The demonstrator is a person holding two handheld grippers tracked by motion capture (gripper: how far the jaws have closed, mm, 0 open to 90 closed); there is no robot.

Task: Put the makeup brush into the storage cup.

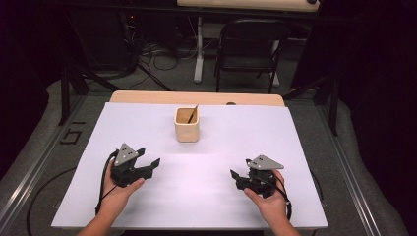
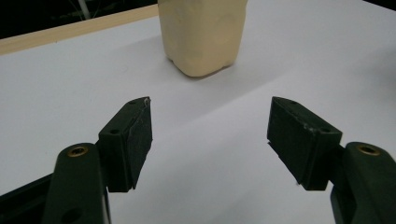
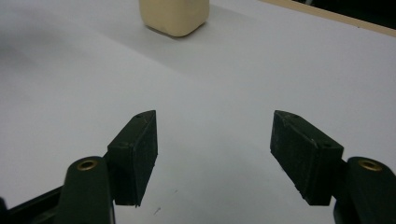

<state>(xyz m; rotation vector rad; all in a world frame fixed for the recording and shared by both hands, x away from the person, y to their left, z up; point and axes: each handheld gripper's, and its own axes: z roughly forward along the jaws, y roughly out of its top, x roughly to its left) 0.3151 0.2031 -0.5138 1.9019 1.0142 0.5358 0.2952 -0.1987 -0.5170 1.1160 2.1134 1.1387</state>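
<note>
cream-coloured and square-sided, the cup stands upright on the white board, toward twelve o'clock from both hands, a thin dark stick leaning inside it. going left to right: the left gripper hovers with its jaws spread wide and empty, the cup at about one o'clock from it; the right gripper is likewise agape, holding nothing, the cup at about eleven o'clock. a good approach, i judge, keeps the jaws wide until they flank the cup walls, squaring up before squeezing. the high view reveals the stick and the cup's mouth; the left gripper view gives just its lower walls and base.
</note>
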